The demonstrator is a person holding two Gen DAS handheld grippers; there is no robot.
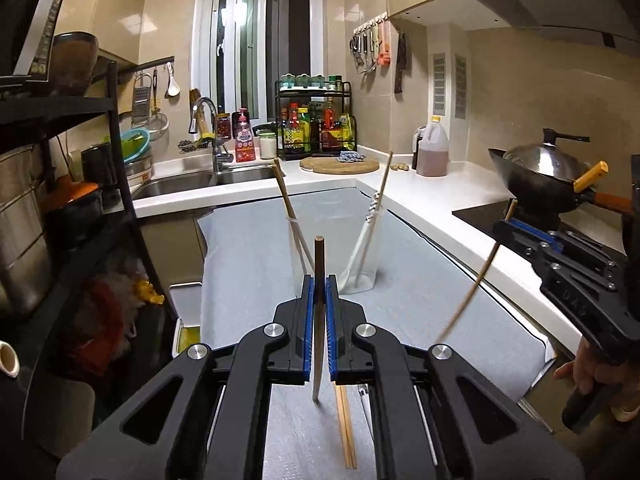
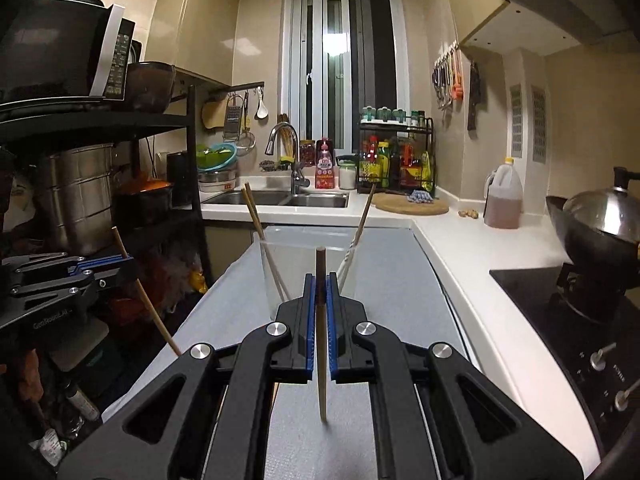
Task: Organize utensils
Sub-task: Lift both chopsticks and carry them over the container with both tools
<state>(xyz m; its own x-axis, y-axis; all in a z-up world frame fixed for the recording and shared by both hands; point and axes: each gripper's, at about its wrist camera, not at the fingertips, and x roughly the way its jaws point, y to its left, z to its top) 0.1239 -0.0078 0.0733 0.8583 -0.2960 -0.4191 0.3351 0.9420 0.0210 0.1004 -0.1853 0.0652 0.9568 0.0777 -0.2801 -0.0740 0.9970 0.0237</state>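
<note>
The left gripper (image 1: 319, 292), black with blue pads, has its jaws pressed together on a dark brown wooden chopstick (image 1: 319, 320), which stands nearly upright between the pads, its blunt top poking above them and its thin tip hanging just above the grey mat (image 1: 420, 292) that covers the counter. The right gripper (image 2: 320, 292) pinches a second chopstick, pale with a dark brown top (image 2: 321, 352), in the same upright way, its tip likewise hanging free over the mat. Far of both grippers, in the middle of the mat, stands a clear glass cup (image 1: 360, 248) holding a pair of light wooden chopsticks (image 1: 290, 216) leaning left and a white-handled utensil with a wooden stick beside it (image 1: 370, 224) leaning right. Another pair of light wooden chopsticks (image 1: 346, 428) lies flat on the mat near the left gripper (partly hidden beneath its frame). In the left wrist view the right gripper shows at the right edge, a person's hand (image 1: 592, 376) around its handle. On the white countertop (image 2: 460, 240) to the right stand a bottle of brown liquid (image 2: 503, 200) and a dark wok with a steel lid (image 2: 600, 220); a steel sink (image 2: 280, 199) lies at the far left.
</note>
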